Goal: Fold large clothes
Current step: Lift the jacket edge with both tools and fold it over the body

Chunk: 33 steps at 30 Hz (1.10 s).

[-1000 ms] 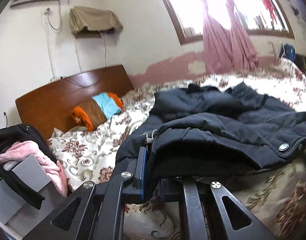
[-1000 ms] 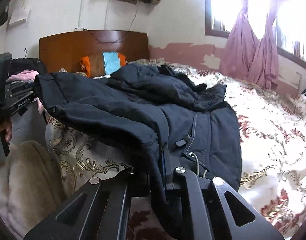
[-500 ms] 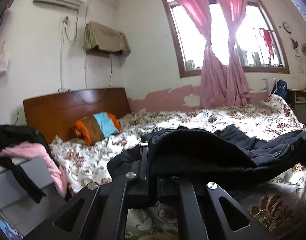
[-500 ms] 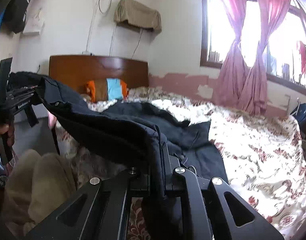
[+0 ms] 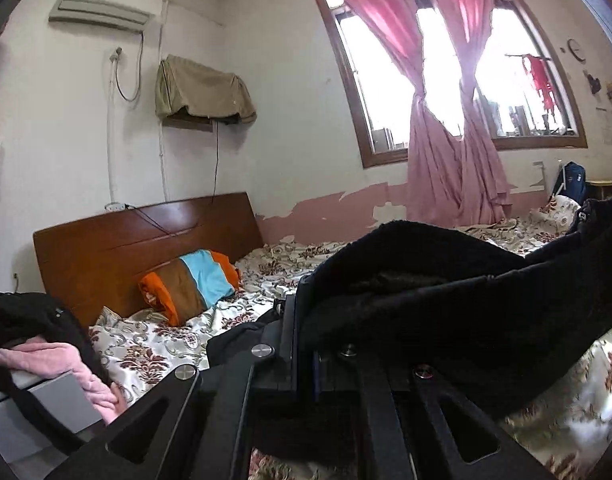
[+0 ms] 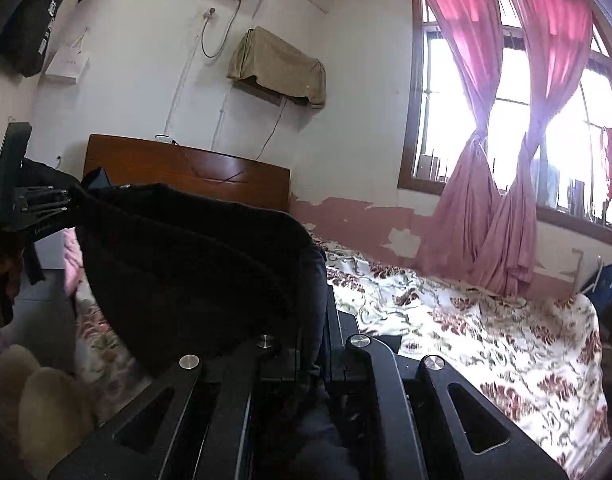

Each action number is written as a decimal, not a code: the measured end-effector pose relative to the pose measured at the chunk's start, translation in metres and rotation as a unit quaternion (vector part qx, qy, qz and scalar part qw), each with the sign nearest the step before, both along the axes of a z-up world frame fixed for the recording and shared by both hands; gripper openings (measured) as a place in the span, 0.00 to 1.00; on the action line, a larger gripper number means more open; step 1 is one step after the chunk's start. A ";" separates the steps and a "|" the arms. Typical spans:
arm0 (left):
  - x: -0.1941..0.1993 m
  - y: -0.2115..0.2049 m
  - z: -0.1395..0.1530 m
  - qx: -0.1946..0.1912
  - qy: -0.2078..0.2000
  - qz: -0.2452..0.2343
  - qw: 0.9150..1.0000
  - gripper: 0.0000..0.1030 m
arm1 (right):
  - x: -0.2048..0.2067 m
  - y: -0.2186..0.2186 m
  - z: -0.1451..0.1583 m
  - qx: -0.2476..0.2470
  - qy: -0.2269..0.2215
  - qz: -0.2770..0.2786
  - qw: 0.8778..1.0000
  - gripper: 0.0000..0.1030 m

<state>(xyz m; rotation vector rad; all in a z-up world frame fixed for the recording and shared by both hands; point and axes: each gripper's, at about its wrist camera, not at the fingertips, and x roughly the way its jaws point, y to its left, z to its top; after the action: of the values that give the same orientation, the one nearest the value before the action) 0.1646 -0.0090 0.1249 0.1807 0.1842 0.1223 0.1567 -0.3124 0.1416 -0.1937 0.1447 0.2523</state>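
Note:
A large black padded jacket (image 5: 445,280) hangs in the air above the bed, stretched between my two grippers. My left gripper (image 5: 306,320) is shut on one end of it; the cloth drapes over the right finger and hides it. In the right wrist view the jacket (image 6: 194,260) bulges to the left, with my right gripper (image 6: 319,312) shut on a fold of its edge. The left gripper (image 6: 46,204) shows at the far left of that view, clamped on the jacket's other end and held by a person's hand (image 6: 2,264).
Below lies a bed with a floral cover (image 6: 465,320) and a brown headboard (image 5: 146,240). An orange, brown and blue pillow (image 5: 190,284) leans against it. Pink and black clothes (image 5: 46,352) pile on a grey box at the left. A blue backpack (image 5: 573,180) stands past the bed.
Both grippers have risen and carried the jacket up off the bed. It lay spread on the cover before and now hangs between them.

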 end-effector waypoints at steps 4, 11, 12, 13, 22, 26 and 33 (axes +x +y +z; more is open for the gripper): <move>0.051 -0.005 0.008 0.011 0.018 0.012 1.000 0.05 | 0.052 0.003 0.003 -0.001 0.003 -0.006 1.000 0.06; 0.132 0.000 0.001 -0.005 0.048 0.024 0.999 0.05 | 0.138 0.004 -0.013 0.024 0.033 -0.012 0.999 0.06; 0.143 0.000 -0.001 -0.004 0.050 0.026 0.998 0.05 | 0.151 0.004 -0.016 0.024 0.038 -0.015 0.999 0.06; 0.153 -0.001 -0.004 -0.002 0.052 0.028 0.998 0.05 | 0.160 0.004 -0.019 0.026 0.043 -0.017 0.999 0.06; 0.241 0.010 -0.037 -0.030 0.094 0.027 0.995 0.05 | 0.244 0.014 -0.062 0.026 0.097 -0.053 0.994 0.06; 0.274 0.018 -0.064 -0.051 0.129 0.023 0.990 0.05 | 0.265 0.020 -0.075 0.015 0.112 -0.066 0.991 0.06; 0.309 0.024 -0.092 -0.074 0.169 0.013 0.983 0.06 | 0.289 0.019 -0.094 0.017 0.142 -0.079 0.987 0.08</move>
<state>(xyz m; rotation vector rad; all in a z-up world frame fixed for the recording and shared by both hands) 0.4741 0.0146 0.0327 0.0495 0.5322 0.1029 0.4454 -0.2936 0.0473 -0.1103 0.4369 0.1221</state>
